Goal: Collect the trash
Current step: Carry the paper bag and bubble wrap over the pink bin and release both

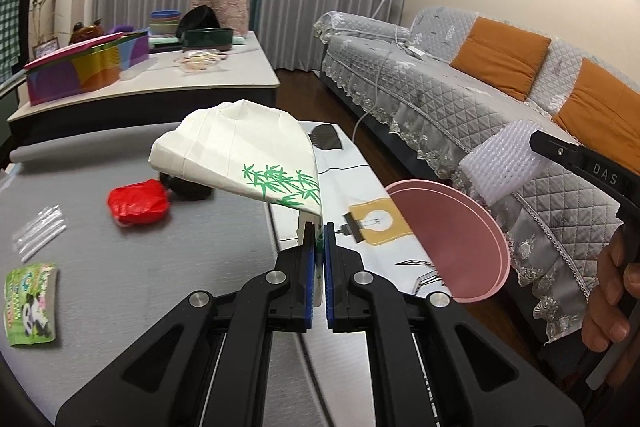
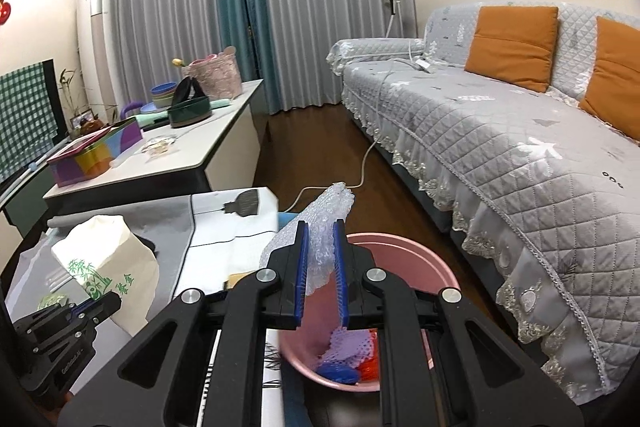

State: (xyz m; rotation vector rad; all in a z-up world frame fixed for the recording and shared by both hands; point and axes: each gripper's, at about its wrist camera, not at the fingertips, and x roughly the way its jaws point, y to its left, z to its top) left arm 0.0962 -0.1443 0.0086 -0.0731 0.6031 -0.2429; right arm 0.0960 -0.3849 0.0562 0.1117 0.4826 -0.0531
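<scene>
In the left wrist view, the left gripper [image 1: 319,227] pinches a creased white paper bag [image 1: 240,151] printed with green bamboo, fanning toward upper left at frame centre. In the right wrist view, the right gripper [image 2: 321,227] clamps crinkly clear bubble wrap [image 2: 320,227], its long axis slanting toward upper right above the smooth round pink bin [image 2: 404,251] at lower centre.

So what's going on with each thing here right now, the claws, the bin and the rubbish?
Left claw: shut on the white paper bag, lifted off the table.
Right claw: shut on the bubble wrap, above the bin.
Pink bin: open, some rubbish already inside.
Red wrapper: lying on the table.
Green panda packet: lying flat on the table.
</scene>
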